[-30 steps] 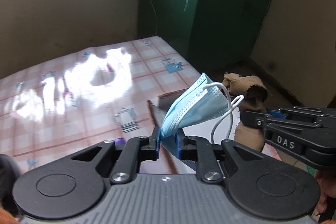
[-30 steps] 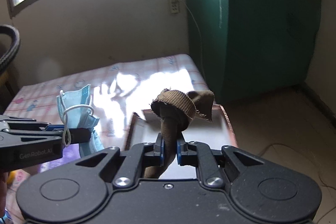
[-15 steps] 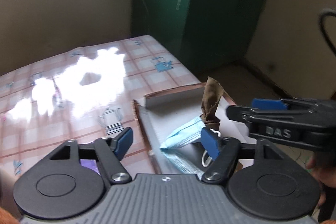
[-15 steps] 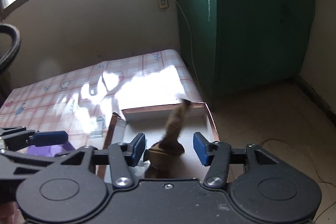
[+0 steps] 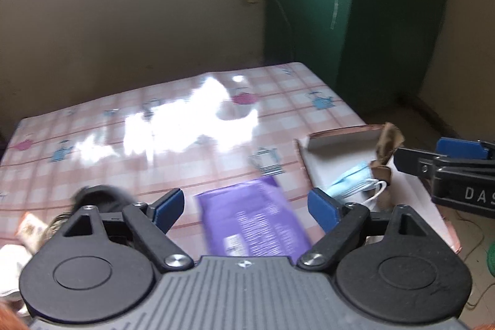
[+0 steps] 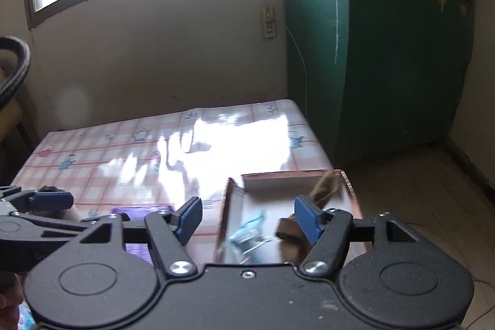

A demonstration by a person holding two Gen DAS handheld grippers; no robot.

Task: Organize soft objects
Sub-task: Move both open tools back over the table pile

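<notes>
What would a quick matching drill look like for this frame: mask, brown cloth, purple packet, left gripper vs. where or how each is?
Things:
1. face mask
2. brown cloth
3. purple packet
4. left gripper

Places or states:
A. flat on the checked tablecloth, outside the box
B. jaws opening, nothing between the pads
C. lying in the box, ear loops showing
D. in the box, one end sticking up above the rim

Pairs: 1-C, 2-D, 3-A, 4-B

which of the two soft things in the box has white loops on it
The blue face mask, lying in the box; white ear loops show at its end. The brown cloth beside it has none and sticks up.
</notes>
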